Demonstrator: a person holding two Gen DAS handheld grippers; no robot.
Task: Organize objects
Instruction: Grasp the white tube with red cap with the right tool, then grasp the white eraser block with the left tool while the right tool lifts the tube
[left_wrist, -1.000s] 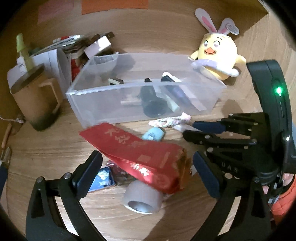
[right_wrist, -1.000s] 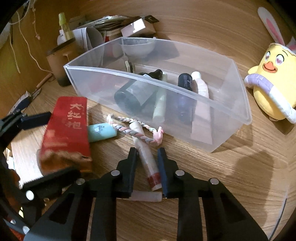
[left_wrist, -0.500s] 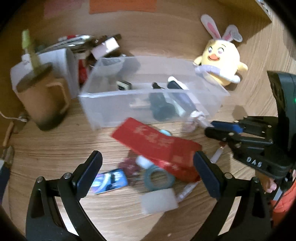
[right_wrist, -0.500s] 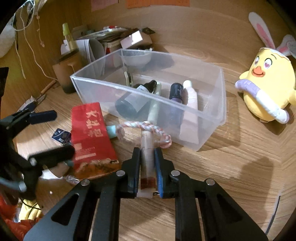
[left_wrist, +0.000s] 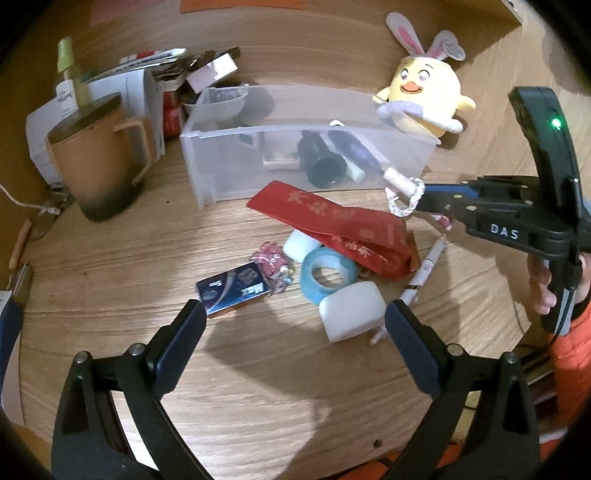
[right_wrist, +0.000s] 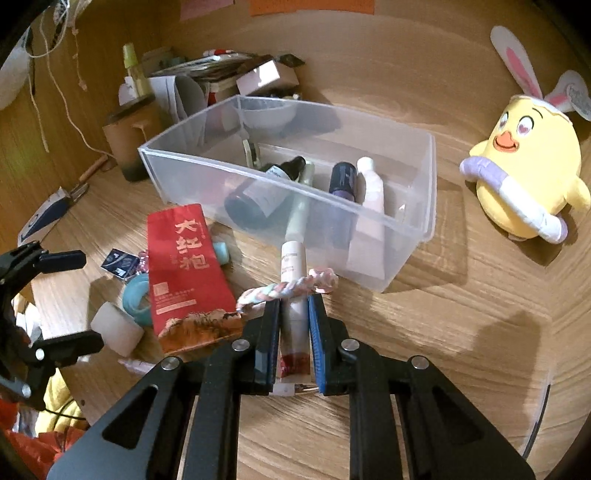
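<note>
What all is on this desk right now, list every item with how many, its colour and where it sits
clear bin: 1, translucent, desk centre, holding bottles and tubes
red pouch: 1, red, flat in front of bin
plush chick: 1, yellow, right of bin
mug: 1, tan with dark lid, left of bin
tape roll: 1, light blue, beside pouch
small box: 1, dark blue, near left fingers
white block: 1, white, by tape roll
pen: 1, white, right of pouch
braided cord: 1, pink and white, looped around held tube
tube: 1, white, red cap end, in right gripper
left gripper: 1, black, open above clutter
right gripper: 1, black, shut on tube
</note>
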